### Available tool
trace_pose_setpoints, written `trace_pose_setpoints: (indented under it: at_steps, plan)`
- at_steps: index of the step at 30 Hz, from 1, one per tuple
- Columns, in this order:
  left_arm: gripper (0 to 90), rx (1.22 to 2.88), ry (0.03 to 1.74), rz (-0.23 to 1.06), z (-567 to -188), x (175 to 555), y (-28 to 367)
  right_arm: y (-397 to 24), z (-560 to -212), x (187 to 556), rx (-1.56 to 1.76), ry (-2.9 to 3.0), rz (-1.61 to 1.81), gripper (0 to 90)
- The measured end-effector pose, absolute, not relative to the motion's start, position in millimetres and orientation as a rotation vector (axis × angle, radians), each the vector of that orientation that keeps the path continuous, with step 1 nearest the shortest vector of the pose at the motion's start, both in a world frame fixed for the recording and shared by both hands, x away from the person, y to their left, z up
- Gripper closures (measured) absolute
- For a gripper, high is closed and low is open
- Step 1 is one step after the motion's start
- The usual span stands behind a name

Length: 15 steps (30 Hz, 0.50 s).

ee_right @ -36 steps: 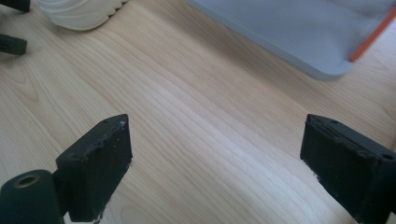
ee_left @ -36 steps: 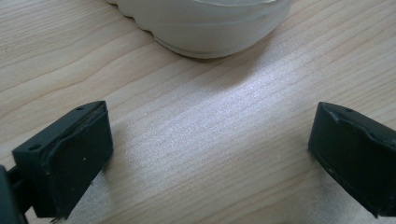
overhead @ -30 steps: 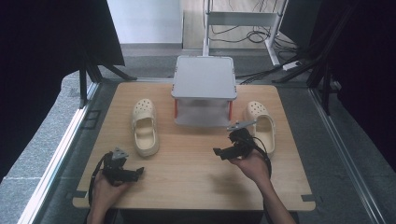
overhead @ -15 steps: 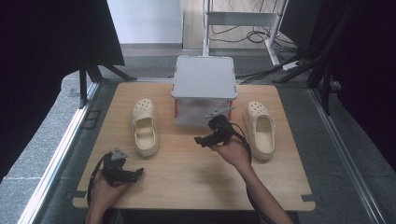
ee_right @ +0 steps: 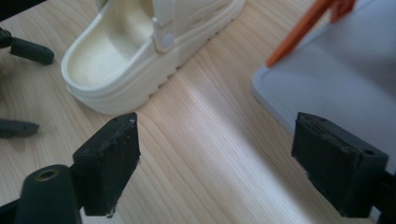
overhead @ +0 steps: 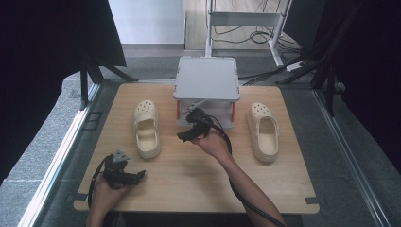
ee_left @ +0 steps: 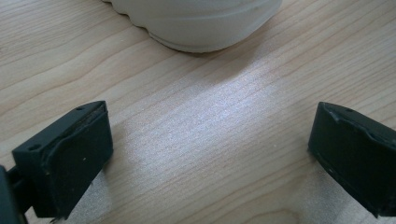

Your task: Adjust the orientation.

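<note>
While hovering just in front of the grey box (overhead: 206,85), right gripper (overhead: 186,135) gapes wide, jaws just closing a little, nothing between them. Left of that box lies the left clog (overhead: 146,127). Nearer than the clog, left gripper (overhead: 137,176) rests spread apart, empty.

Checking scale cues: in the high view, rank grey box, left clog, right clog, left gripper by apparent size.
1. grey box
2. left clog and right clog: look alike, a pair, no ranking
3. left gripper, though it sits nearer the camera
</note>
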<state>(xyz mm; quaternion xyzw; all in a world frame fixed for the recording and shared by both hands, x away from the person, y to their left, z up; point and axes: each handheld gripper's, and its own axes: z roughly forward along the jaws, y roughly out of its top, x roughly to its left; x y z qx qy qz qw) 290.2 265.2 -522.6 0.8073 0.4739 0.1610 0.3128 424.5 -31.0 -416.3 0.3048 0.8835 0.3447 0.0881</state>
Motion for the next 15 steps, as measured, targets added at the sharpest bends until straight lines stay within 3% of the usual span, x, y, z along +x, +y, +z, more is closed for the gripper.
trace_pose_setpoints:
  at_steps: [15]
  plan:
    - [0.0,2.128,1.251,0.425,-522.6,290.2,265.1,43.9,-430.0,447.8,0.865,2.677,1.050,28.2]
